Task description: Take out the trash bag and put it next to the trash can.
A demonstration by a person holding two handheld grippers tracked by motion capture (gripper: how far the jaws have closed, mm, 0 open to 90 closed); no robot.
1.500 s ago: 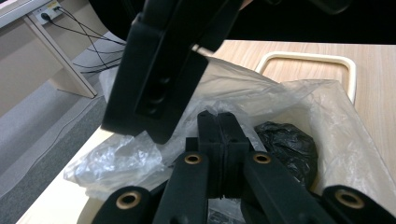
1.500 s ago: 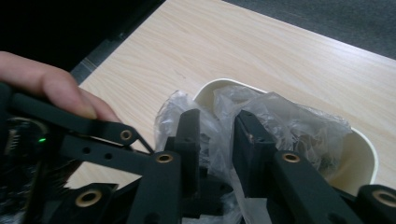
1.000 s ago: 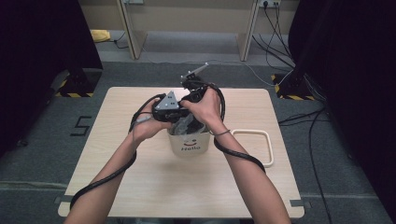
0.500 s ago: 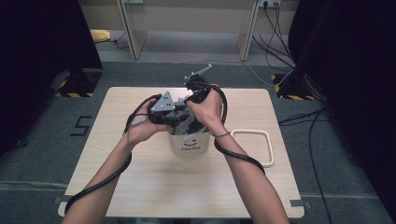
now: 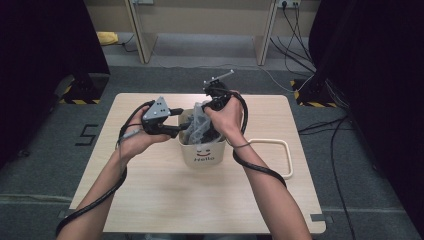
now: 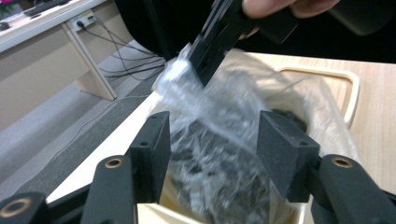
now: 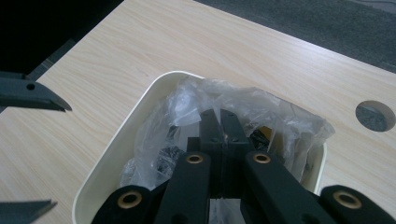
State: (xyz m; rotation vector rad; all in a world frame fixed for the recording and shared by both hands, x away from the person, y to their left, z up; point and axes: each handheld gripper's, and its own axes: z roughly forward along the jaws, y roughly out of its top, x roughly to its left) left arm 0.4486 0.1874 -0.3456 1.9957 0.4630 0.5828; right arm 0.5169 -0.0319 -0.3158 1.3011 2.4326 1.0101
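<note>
Basically a bag-lifting step, two-handed. White bin (image 5: 202, 150) sat mid-table (image 5: 150, 200), slightly toward 12 o'clock, with a clear plastic bag (image 7: 261, 107) of dark scraps inside it. Cream loop frame (image 5: 289, 160) lay flat at 3 o'clock of the bin, apart from it.

Right gripper (image 7: 219, 119) came down over the bin from about 1 o'clock, jaws together and clamped on the bag film near its top edge. Film was bunched around the tips and pulled up above the rim.

Left gripper (image 6: 212, 135) sat at 9 o'clock of the bin, pointing in level. Its jaws had just been opening and stood apart, pads pressing on nothing. Bag film showed in the gap ahead of them, not yet between the pads as far as I could tell.

To do this well, my read:
- keep the right clamp firm, film is thin and slippery
- left should move in toward 3 o'clock and bite a thick fold of film opposite the right grip, not a single layer
- take film only, not the bin wall
- lift both sides evenly, straight up, so the load doesn't tip out
- go slow, as the bin looked light and could ride up with the bag

Risks were tearing at the pinch point and scraps spilling on the table
</note>
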